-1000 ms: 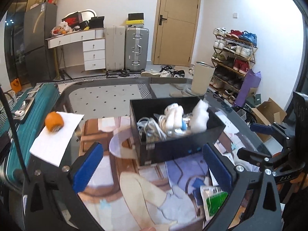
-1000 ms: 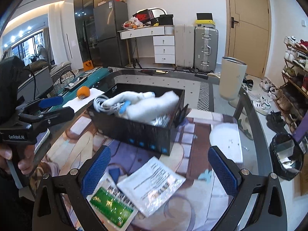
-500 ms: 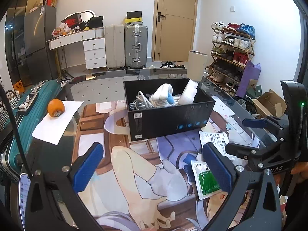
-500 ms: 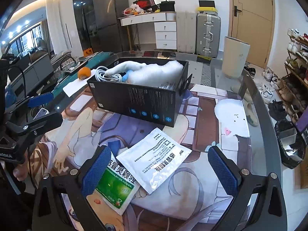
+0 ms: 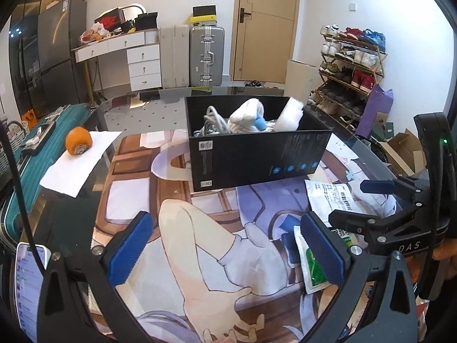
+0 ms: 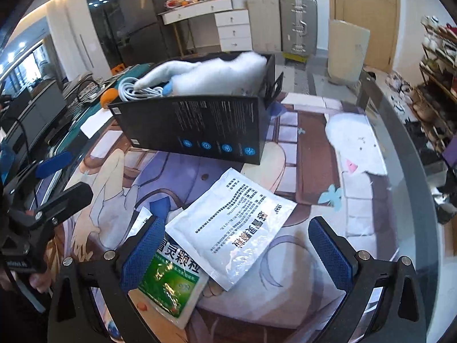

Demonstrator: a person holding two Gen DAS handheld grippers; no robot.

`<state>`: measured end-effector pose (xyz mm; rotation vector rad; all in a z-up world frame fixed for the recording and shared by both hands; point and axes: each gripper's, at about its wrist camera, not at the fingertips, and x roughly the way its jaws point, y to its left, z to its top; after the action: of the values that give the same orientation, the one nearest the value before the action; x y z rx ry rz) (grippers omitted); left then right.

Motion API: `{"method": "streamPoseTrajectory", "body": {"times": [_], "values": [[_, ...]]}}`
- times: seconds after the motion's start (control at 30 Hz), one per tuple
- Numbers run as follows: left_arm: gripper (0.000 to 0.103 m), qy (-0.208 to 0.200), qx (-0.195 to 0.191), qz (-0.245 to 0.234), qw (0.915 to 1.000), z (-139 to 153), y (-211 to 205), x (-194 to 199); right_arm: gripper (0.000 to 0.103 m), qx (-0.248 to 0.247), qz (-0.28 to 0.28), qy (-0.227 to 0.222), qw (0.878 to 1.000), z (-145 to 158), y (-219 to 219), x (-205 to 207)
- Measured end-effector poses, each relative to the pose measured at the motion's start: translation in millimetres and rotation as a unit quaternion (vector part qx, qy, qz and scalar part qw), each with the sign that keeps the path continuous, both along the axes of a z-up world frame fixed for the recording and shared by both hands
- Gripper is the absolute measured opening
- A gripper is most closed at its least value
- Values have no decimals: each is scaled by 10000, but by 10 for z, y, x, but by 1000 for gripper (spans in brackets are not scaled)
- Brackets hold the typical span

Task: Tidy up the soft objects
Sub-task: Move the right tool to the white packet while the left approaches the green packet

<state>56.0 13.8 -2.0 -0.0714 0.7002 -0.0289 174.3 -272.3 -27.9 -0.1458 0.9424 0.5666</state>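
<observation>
I read "DAS" on my right tongs (image 5: pixel 380 200), beside the black box (image 5: pixel 257 157); the pouches' print is unreadable.

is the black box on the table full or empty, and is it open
Open and well filled: the black box has no lid on, and a white cable and white soft items rise above its rim.

Both the left gripper (image 5: pixel 228 247) and the right gripper (image 6: pixel 238 250) have black frames and silver screws. Their finger pads (image 5: pixel 321 251) are textured blue. The right one reads "DAS".
</observation>
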Motion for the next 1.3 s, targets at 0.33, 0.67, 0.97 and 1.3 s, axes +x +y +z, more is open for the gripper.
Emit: {"method": "streamPoseTrajectory", "body": {"times": [0.33,0.67,0.97,1.3], "values": [[103,62,3,152,9999,-100,98,19,102,-355,-464,29,9983,-110,201,81],[103,120,-8,144,9998,-112,121,31,102,-680,-564,15,9961,-142,42,189],[103,141,49,67,9999,-109,92,31,102,-629,-240,-81,9977,-155,87,176],[103,214,0,75,9997,-133,117,54,72,-541,172,-227,9981,-119,167,115]]}}
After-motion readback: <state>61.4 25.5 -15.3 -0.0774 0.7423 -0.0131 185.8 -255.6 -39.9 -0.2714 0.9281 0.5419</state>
